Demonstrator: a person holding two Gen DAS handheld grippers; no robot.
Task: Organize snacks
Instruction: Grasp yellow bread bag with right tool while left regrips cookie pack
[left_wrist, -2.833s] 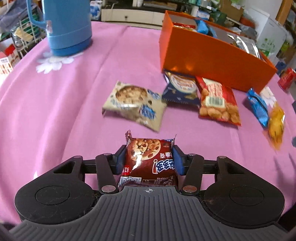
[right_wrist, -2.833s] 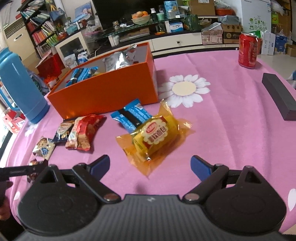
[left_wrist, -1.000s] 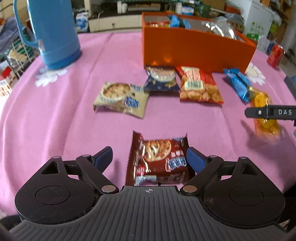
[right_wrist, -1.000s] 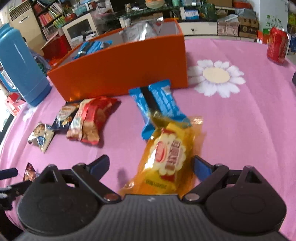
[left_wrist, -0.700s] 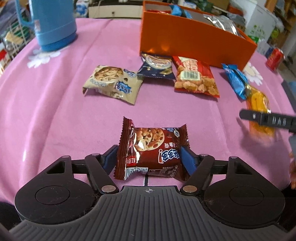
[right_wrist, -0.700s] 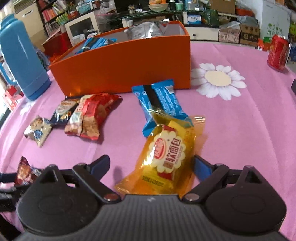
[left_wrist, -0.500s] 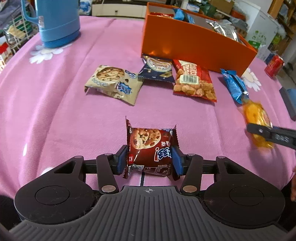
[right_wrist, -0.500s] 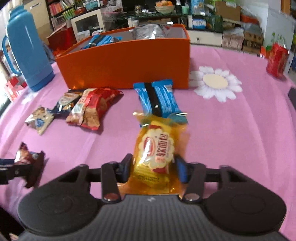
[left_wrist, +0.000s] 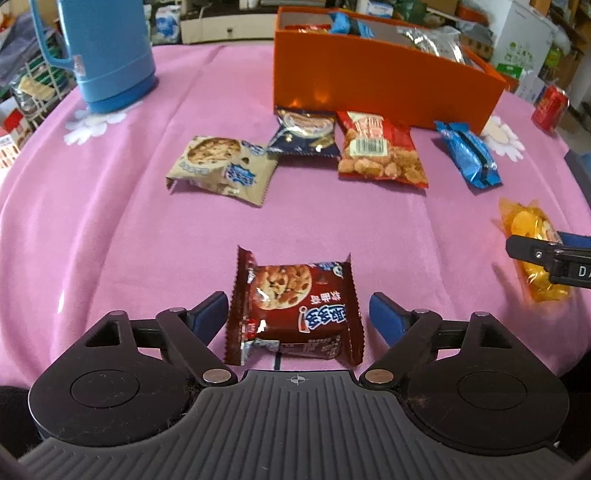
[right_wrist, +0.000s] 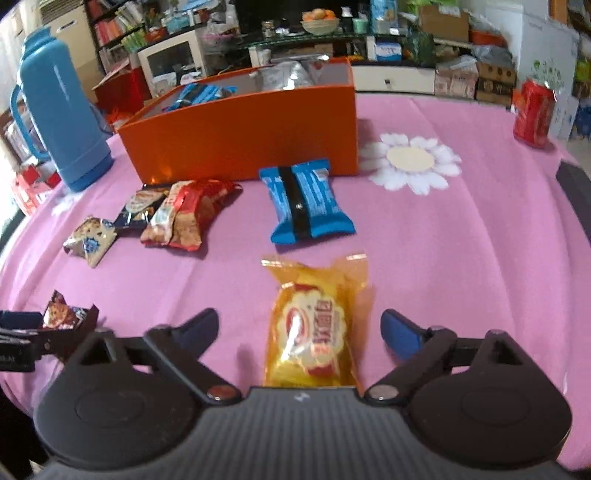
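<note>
My left gripper (left_wrist: 297, 314) is open, its fingers on either side of a dark red cookie packet (left_wrist: 293, 308) lying on the pink tablecloth. My right gripper (right_wrist: 300, 332) is open around a yellow bread packet (right_wrist: 314, 325), which also shows at the right edge of the left wrist view (left_wrist: 532, 247). The orange box (left_wrist: 376, 85) stands further back and holds several snacks. In front of it lie a beige cookie packet (left_wrist: 221, 166), a dark blue packet (left_wrist: 304, 134), a red snack bag (left_wrist: 380, 151) and a blue wafer packet (right_wrist: 304, 199).
A blue thermos (left_wrist: 107, 51) stands at the back left. A red soda can (right_wrist: 533, 110) stands at the back right, and a dark block (right_wrist: 576, 188) lies at the right table edge. Shelves and boxes fill the room behind.
Both grippers were shut on their packets half a second ago; now both have opened, and the red cookie packet and the yellow bread packet lie loose between the fingers.
</note>
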